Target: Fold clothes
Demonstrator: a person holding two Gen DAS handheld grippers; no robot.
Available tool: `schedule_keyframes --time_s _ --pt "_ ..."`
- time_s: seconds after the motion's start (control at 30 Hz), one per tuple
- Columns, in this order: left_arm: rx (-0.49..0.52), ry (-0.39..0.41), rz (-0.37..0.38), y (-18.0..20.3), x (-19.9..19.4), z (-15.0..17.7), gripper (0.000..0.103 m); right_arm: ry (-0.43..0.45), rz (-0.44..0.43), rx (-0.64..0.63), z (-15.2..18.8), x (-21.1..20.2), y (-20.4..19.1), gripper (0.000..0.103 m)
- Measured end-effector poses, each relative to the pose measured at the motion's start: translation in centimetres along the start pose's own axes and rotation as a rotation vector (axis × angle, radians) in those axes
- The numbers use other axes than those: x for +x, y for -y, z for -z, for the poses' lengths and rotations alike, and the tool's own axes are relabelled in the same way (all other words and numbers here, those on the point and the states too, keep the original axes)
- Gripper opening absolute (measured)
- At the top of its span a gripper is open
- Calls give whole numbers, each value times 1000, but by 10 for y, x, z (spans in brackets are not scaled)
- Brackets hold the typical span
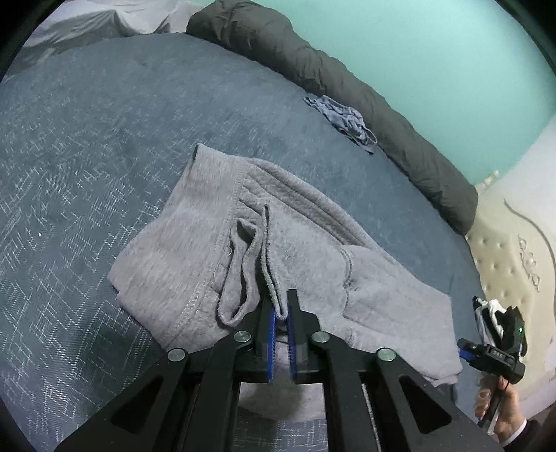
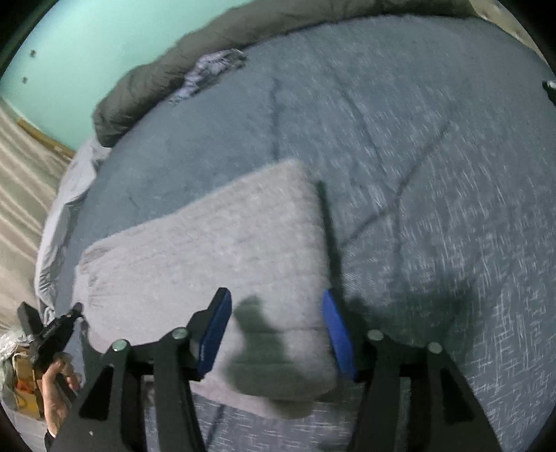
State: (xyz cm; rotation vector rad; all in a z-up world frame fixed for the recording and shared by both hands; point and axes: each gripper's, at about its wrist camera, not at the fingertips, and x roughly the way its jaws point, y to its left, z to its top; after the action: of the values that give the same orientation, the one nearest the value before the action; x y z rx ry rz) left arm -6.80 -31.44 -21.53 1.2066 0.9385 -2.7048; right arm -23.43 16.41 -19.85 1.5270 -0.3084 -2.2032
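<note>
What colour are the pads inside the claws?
Blue pads, clearest in the right wrist view.

I count one grey fleece garment [image 1: 278, 250] on the bed, also in my right view [image 2: 208, 264]. One small bluish crumpled cloth [image 1: 342, 118] lies farther back, just beside the roll. One dark rolled duvet [image 1: 347, 94] along the wall. One blue-grey bedspread [image 1: 87, 156] under it all. One pale sheet [image 1: 80, 24], bunched at the far corner. Two claws of mine: left gripper [image 1: 281, 314], right gripper [image 2: 276, 306], each with two blue pads, four pads total. Two hands show, one per opposite view: right hand [image 1: 500, 410], left hand [image 2: 57, 393]. One padded headboard [image 1: 514, 264].
</note>
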Motion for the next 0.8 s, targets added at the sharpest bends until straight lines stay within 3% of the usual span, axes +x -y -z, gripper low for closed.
schedule_keyframes --time_s 0.17,0.3,0.4,0.53,0.8 --pt "-10 12 -9 -3 -10 -4 19 -21 -39 47 1 13 13 59" --pt "-19 41 -62 -15 -22 -8 45 -33 -45 41 2 20 13 59" --pt "-24 59 -114 -25 -27 -15 49 -38 -56 40 3 23 14 59" --pt "-67 30 -100 -45 -24 -20 60 -37 -55 68 5 27 19 59" --pt "-143 10 -119 -76 -20 -23 62 -45 -80 71 5 32 25 59"
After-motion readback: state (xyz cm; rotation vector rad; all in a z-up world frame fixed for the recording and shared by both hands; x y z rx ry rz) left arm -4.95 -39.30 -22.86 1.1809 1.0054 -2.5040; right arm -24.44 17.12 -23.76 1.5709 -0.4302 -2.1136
